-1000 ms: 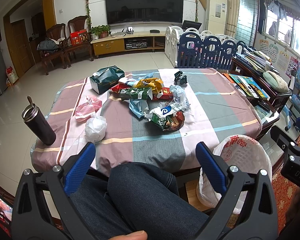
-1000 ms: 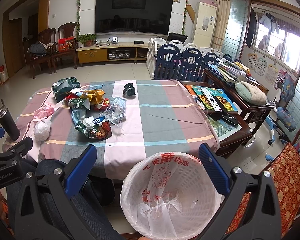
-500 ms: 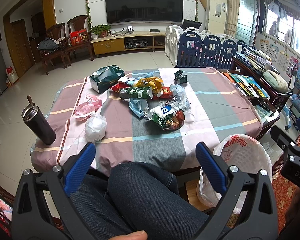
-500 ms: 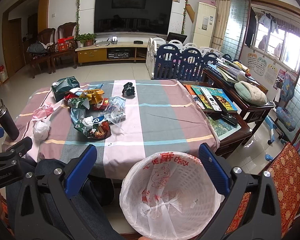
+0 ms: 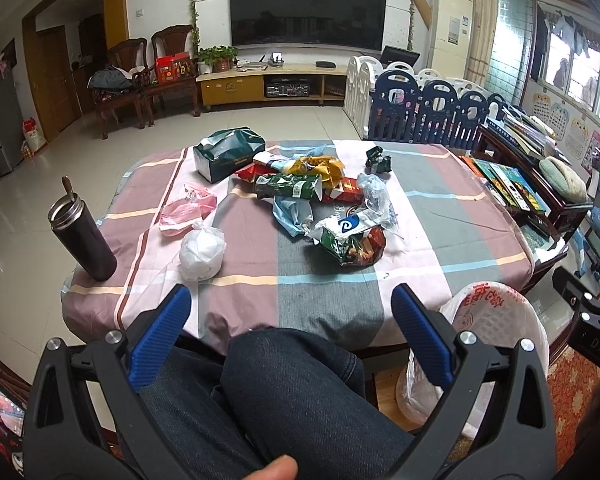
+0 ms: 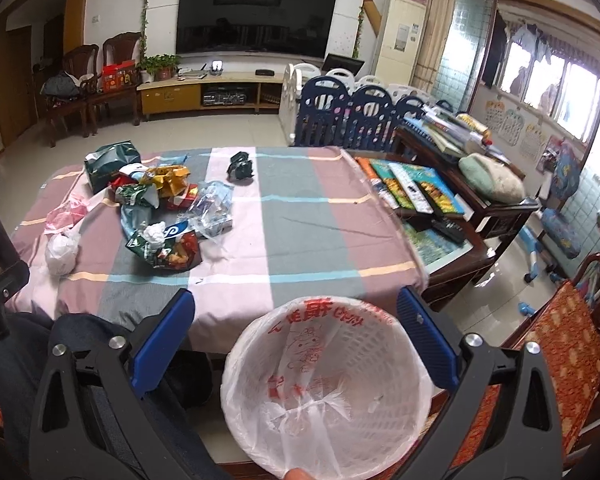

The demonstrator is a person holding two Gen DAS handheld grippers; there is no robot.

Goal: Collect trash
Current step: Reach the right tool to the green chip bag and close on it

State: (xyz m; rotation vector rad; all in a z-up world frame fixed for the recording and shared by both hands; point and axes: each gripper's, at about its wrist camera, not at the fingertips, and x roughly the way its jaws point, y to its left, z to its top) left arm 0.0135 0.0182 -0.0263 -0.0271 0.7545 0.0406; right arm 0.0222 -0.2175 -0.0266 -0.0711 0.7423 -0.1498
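Nothing has moved: both grippers gape empty, red-printed bin liner illegible.

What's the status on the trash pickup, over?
Left tongs and right tongs open, empty, short of the table. Wrapper pile untouched on the tablecloth. Lined bin empty below. Dark tumbler stands left, clear of the pile.

In front of me the trash sits in a loose pile of crumpled snack wrappers on the striped tabletop, green, red, yellow and clear ones overlapping. Left of it lie a crumpled pink bag and a knotted white bag. The white bin, lined with a red-printed plastic bag, stands open below the tabletop's near edge.
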